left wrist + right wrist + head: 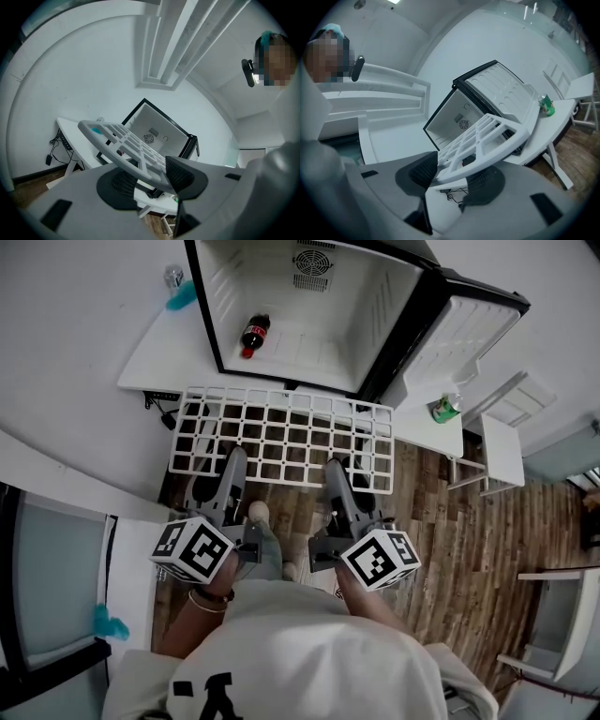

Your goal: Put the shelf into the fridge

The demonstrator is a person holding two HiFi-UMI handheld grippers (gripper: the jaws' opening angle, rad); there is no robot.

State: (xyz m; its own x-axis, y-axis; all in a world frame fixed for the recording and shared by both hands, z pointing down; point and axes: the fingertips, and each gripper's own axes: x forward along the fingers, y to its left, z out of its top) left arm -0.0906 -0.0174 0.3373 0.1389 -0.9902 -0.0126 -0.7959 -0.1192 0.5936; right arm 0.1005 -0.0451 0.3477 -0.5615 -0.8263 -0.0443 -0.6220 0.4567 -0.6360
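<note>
A white grid shelf [281,437] hangs level in the air just in front of the open mini fridge [309,306]. My left gripper [232,463] is shut on the shelf's near edge at the left, and my right gripper [335,474] is shut on the same edge at the right. In the left gripper view the shelf [124,143] runs between the jaws toward the fridge [157,133]. The right gripper view shows the shelf [483,145] clamped, with the fridge [464,115] behind it. A cola bottle [253,336] lies on the fridge floor.
The fridge stands on a white table [169,357] with its door [464,329] swung open to the right. A green can [446,409] sits on the table at the right. A white chair [502,446] stands beyond it. Wooden floor lies below the shelf.
</note>
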